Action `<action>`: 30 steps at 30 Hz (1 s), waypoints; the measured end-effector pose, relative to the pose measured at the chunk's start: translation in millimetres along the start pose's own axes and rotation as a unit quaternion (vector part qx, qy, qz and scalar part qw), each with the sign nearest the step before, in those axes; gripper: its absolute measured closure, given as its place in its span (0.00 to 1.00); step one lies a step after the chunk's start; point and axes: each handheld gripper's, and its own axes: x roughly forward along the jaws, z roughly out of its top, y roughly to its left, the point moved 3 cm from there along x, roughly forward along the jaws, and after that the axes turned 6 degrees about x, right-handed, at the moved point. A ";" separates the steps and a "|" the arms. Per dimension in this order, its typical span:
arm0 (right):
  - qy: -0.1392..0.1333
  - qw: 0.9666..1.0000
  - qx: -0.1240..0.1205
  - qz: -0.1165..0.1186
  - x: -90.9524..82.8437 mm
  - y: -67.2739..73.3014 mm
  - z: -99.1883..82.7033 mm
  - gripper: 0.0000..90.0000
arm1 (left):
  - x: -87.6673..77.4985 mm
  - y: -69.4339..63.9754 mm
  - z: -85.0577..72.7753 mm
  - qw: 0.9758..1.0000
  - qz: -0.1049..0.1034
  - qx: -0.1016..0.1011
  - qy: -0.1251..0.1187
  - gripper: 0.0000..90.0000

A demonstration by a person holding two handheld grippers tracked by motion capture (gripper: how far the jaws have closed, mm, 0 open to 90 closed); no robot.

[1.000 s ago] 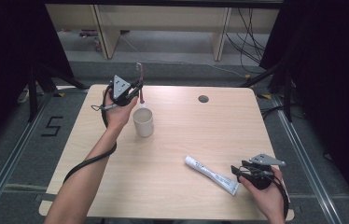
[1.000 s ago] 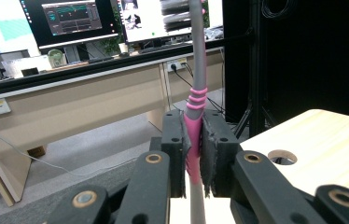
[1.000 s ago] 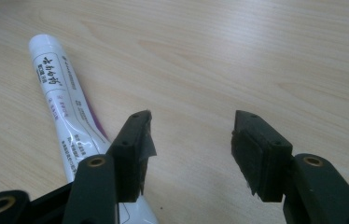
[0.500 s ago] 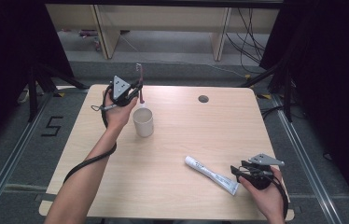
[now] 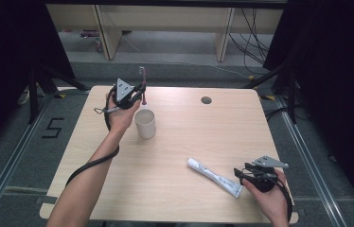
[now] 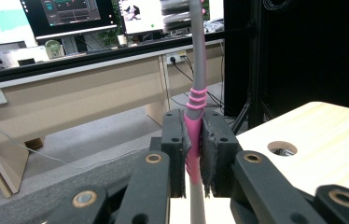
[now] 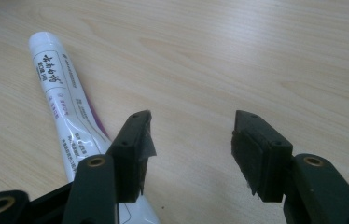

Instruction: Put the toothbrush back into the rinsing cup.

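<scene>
The toothbrush (image 6: 196, 116) stands upright in the left gripper (image 5: 135, 94), its pink grip section clamped between the fingers (image 6: 175, 154) and its bristled head up above them. From the high view it hangs just behind and slightly left of the cup (image 5: 145, 124), above the counter (image 5: 184, 137). Holding it vertical by the thick rubbery part of the handle probably gives a firm, non-slipping hold and leaves the lower end free to go down into the cup's open mouth. The cup sits upright on the counter, touching nothing, so it looks ready to receive the brush.

Well in front and to the right of the cup lies the toothpaste tube (image 5: 214, 177), flat on the counter, pointing diagonally with its crimped end towards the person. The right gripper (image 5: 245, 174) rests at that end, its fingers (image 7: 137, 140) spread fairly wide and holding nothing; in the right gripper view the tube runs beside and under one finger rather than between the pair. That stance reads as waiting, or lining up to take the tube, which would call for shifting sideways over it first.
</scene>
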 end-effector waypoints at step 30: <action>-0.001 1.000 -0.015 0.002 3.7 -1.5 -0.1 0.52 | -0.9 -1.6 -13.9 1.000 -0.001 -0.007 0.014 0.89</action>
